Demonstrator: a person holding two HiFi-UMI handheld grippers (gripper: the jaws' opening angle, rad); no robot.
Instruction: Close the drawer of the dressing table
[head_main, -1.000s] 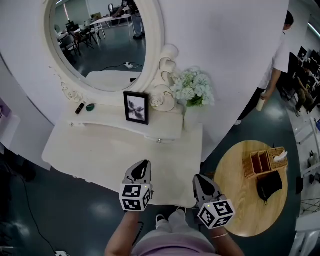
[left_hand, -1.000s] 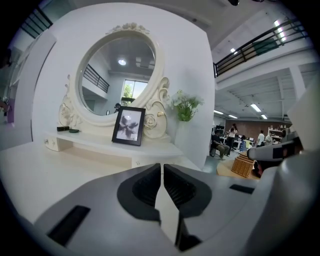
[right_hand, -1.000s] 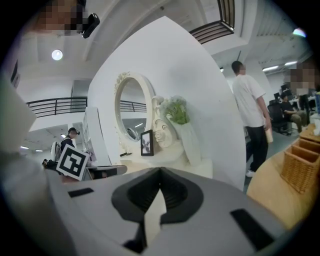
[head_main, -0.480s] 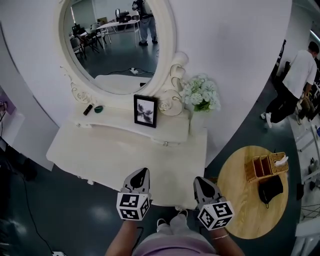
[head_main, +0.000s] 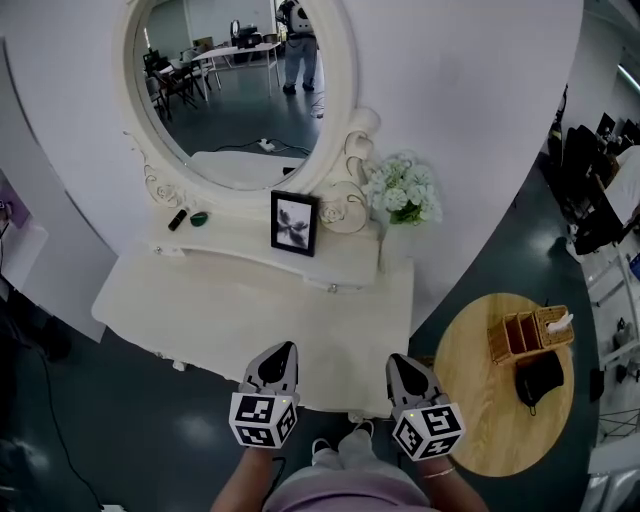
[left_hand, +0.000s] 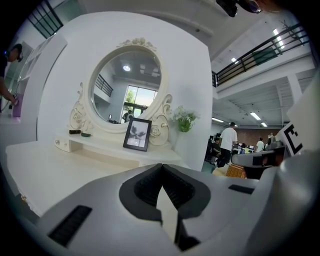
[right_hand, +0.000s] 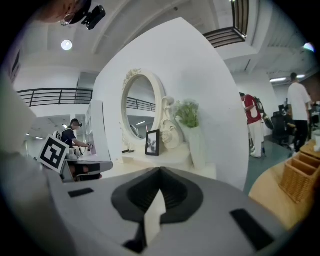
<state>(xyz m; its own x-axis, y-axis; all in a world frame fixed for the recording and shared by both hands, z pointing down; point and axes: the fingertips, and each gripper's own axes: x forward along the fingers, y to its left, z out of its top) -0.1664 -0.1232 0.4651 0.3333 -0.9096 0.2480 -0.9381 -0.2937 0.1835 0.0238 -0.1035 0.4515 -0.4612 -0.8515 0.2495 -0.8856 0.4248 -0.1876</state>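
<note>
Two grey two-jaw tools, both fully closed, with nothing between the pads. The left gripper (head_main: 283, 349) and right gripper (head_main: 397, 360) were side by side over the near front edge of the white oval-mirrored dressing table (head_main: 230, 310). Bare tabletop lay open ahead of both tips up to the raised rear shelf. The small white shelf drawer (head_main: 318, 278) with its round knob (head_main: 333, 288) sat below the black picture frame (head_main: 294, 222); its front appeared flush. The round wooden side table (head_main: 480, 400) stood to the right, with dark floor between.
</note>
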